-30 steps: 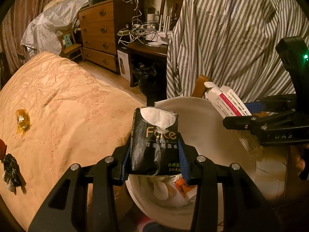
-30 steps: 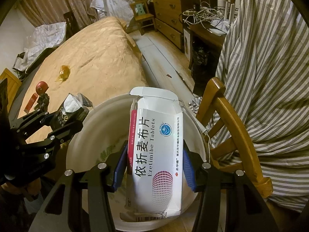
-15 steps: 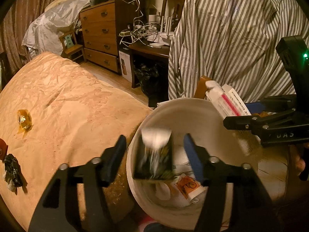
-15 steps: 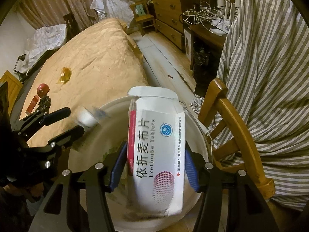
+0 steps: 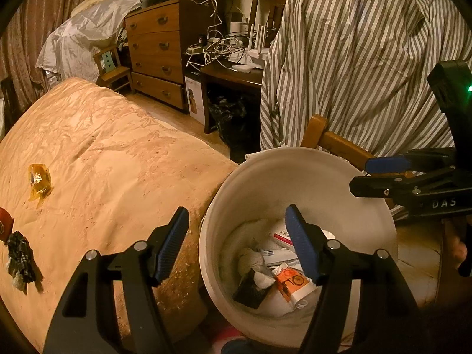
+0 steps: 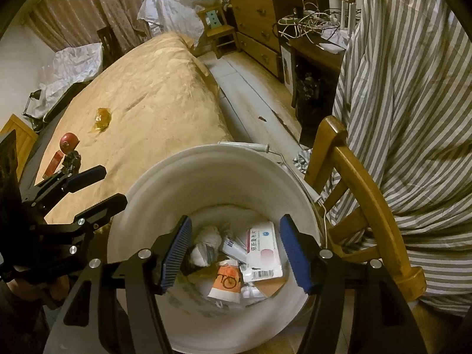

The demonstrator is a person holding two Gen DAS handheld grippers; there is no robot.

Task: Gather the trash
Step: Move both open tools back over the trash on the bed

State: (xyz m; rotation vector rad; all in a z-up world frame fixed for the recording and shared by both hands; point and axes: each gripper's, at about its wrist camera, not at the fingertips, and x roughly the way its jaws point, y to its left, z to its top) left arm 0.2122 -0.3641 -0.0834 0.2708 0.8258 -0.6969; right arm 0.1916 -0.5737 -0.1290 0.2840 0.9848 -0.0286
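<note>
Trash left on the bed (image 5: 112,177), a light, crinkly amber wrapper (image 5: 39,180) best pinched at its raised edge, waits while both empty jaws, just opened, hang half-spread over the white bucket (image 6: 206,177) holding the tablet box (image 6: 264,250).

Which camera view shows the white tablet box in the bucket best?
The right wrist view: the tablet box lies face up, label and barcode clear, between open jaws. The left wrist view shows only a sliver beside a blue pad.
</note>
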